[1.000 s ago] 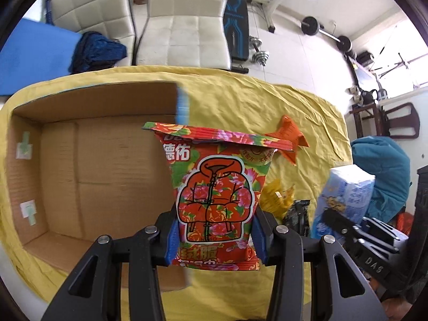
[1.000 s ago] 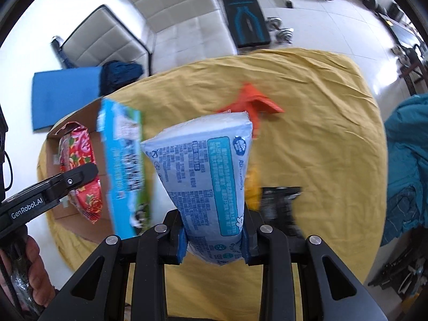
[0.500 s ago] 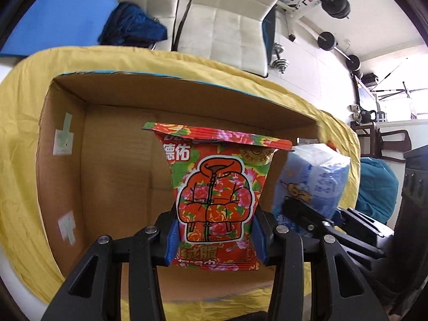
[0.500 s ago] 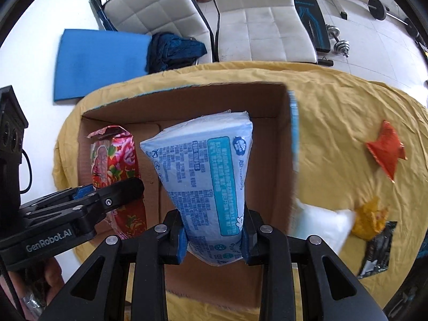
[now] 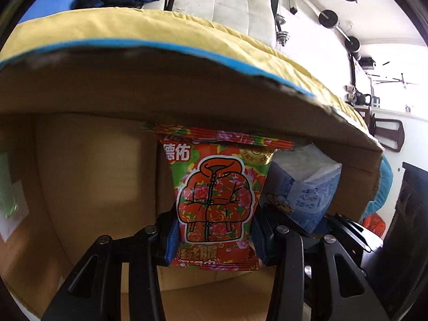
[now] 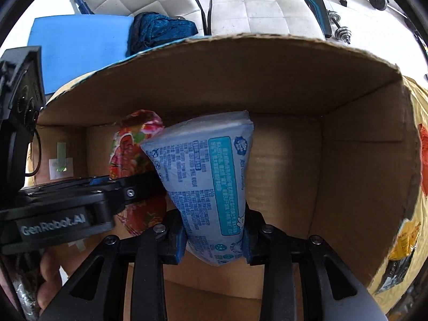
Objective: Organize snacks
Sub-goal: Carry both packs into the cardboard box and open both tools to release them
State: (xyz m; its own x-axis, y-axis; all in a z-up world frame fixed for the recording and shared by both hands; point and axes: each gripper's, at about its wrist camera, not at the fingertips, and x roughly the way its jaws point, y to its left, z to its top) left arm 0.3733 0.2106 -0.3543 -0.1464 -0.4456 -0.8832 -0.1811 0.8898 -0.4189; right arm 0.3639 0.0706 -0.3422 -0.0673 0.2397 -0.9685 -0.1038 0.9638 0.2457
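My left gripper [image 5: 214,236] is shut on a red floral snack bag [image 5: 216,192] printed with a padded jacket, held upright inside the open cardboard box [image 5: 80,165]. Just to its right stands the pale blue packet [image 5: 307,187]. In the right wrist view my right gripper [image 6: 214,236] is shut on that pale blue packet [image 6: 211,182], also down inside the box [image 6: 347,160]. The floral bag [image 6: 133,144] shows to its left behind the left gripper's black body [image 6: 67,208]. The two packs stand side by side near the box's far wall.
The box rests on a yellow cloth [image 5: 165,29]. Outside its right wall lie a red-orange packet [image 6: 424,157], a yellow packet [image 6: 404,243] and a dark packet [image 6: 393,272]. White padded chairs [image 6: 256,5], a blue mat [image 6: 77,40] and dumbbells [image 6: 339,30] lie beyond. A hand [image 6: 50,283] shows at lower left.
Both grippers have gone from above the table down into the box, carrying their packs. The box walls now fill both views, and the two packs have come close together.
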